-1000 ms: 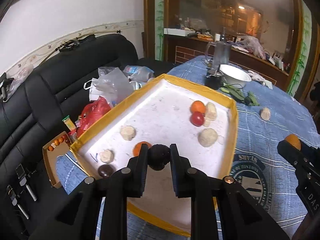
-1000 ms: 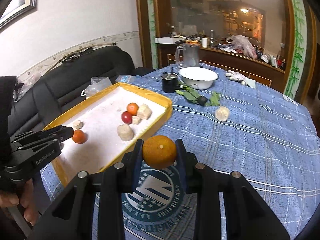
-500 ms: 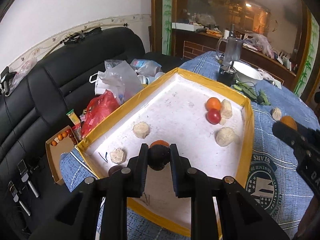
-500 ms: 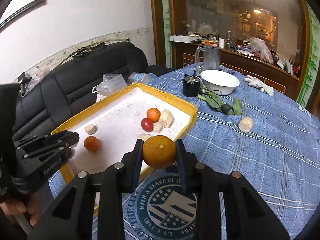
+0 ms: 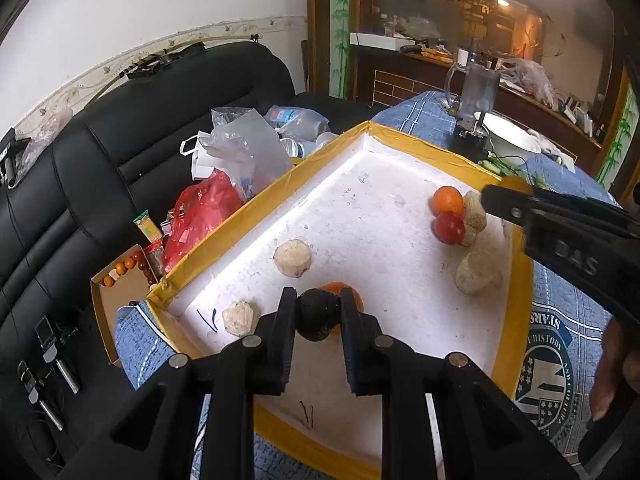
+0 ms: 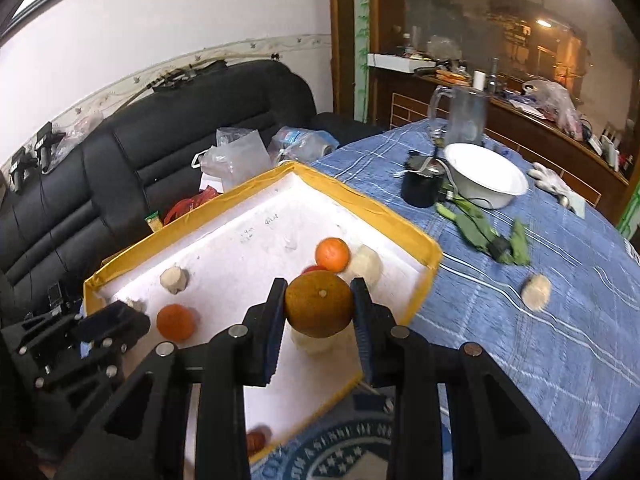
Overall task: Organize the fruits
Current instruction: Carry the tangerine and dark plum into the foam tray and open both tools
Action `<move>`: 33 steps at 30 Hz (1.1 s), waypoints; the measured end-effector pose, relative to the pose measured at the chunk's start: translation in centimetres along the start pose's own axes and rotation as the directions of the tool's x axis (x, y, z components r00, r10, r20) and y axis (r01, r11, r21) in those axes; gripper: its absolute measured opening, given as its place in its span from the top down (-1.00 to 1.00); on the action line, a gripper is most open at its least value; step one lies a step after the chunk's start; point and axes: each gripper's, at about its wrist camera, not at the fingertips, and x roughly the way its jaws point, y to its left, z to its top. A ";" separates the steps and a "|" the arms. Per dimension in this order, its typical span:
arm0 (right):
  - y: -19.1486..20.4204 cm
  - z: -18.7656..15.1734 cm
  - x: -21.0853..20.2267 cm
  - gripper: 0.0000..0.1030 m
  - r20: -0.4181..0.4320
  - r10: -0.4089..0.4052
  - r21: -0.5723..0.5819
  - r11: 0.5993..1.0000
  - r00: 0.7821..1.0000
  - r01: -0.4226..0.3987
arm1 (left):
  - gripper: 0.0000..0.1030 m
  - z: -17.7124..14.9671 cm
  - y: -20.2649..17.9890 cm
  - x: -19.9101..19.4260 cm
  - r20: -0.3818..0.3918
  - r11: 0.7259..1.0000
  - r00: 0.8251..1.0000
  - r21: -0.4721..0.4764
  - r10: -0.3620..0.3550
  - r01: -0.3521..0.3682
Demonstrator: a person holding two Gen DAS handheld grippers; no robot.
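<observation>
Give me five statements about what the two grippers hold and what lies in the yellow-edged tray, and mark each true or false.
1. The right gripper is shut on an orange. True.
2. The left gripper is empty. False: it is shut on a dark round fruit.
3. A red fruit lies in the tray beside an orange fruit. True.
4. The white bowl sits inside the tray. False: it stands on the blue cloth beyond the tray.
5. One pale lump lies on the cloth outside the tray. True.
</observation>
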 end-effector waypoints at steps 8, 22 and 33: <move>1.0 1.6 2.6 0.34 -0.028 0.011 -0.022 1.000 1.000 -0.012 | 0.62 0.1 0.3 0.8 -0.011 1.000 1.000 -0.006 0.009 -0.009; 1.7 3.9 6.7 0.34 -0.065 0.014 -0.061 0.998 0.998 -0.018 | 0.62 0.5 0.4 1.7 -0.024 1.000 1.000 -0.010 0.020 -0.021; 1.8 5.2 10.2 0.34 -0.099 0.021 -0.067 0.997 0.995 -0.028 | 0.62 1.1 0.5 2.4 -0.026 0.999 0.999 -0.014 0.034 -0.035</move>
